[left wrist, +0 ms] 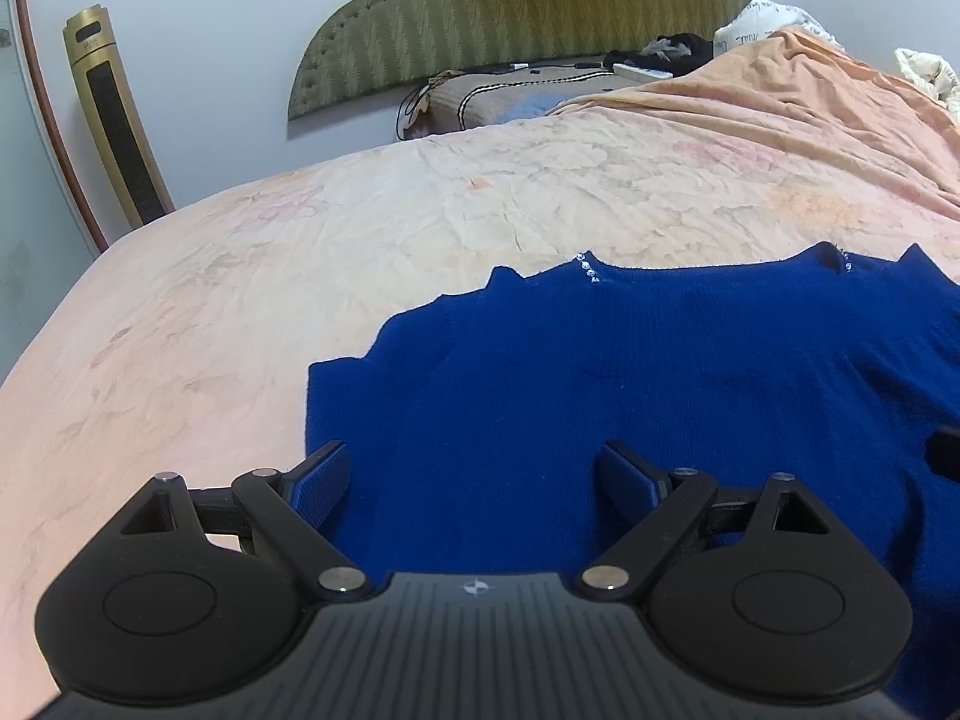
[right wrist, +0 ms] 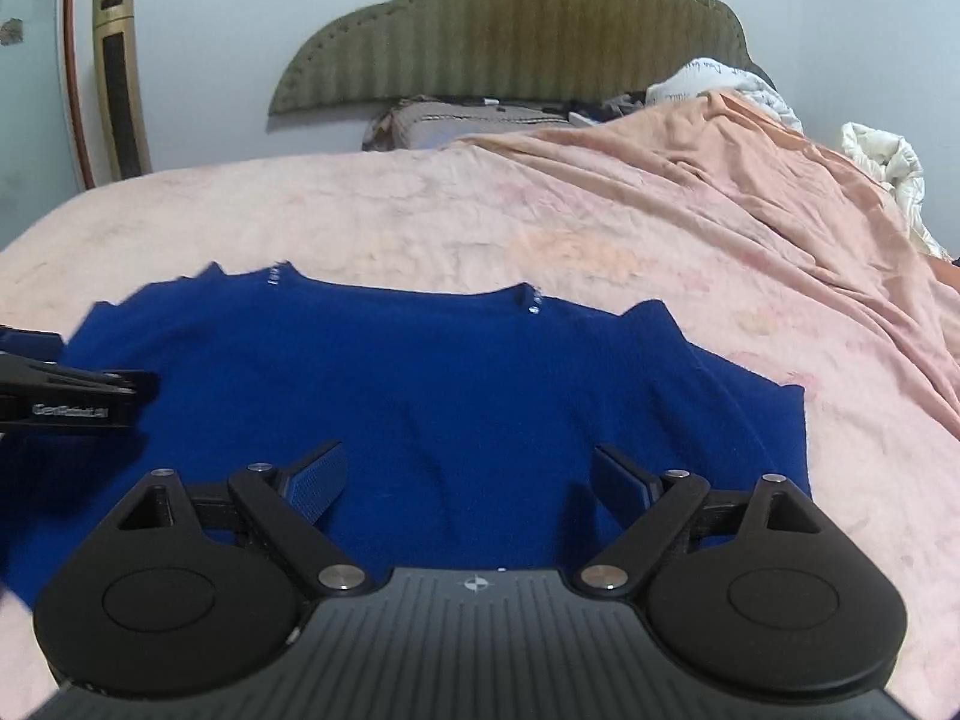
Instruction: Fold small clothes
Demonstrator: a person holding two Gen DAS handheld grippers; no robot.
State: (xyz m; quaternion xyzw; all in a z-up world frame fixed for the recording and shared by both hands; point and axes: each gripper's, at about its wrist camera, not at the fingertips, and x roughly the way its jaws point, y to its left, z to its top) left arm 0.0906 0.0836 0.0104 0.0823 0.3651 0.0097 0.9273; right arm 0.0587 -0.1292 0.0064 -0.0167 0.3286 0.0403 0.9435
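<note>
A small dark blue knit top (left wrist: 630, 372) lies flat on the pink bedsheet (left wrist: 300, 252), neckline away from me, with small shiny beads at the shoulders. It also shows in the right wrist view (right wrist: 420, 384). My left gripper (left wrist: 477, 480) is open and empty, hovering over the top's near left part. My right gripper (right wrist: 471, 480) is open and empty over the top's near right part. The left gripper shows from the side in the right wrist view (right wrist: 72, 396), at the left edge.
An orange blanket (right wrist: 750, 180) is bunched along the bed's right side. A green padded headboard (left wrist: 528, 18), a pillow (left wrist: 510, 96) and a white quilt (right wrist: 882, 162) lie beyond. A gold tower fan (left wrist: 114, 114) stands by the wall on the left.
</note>
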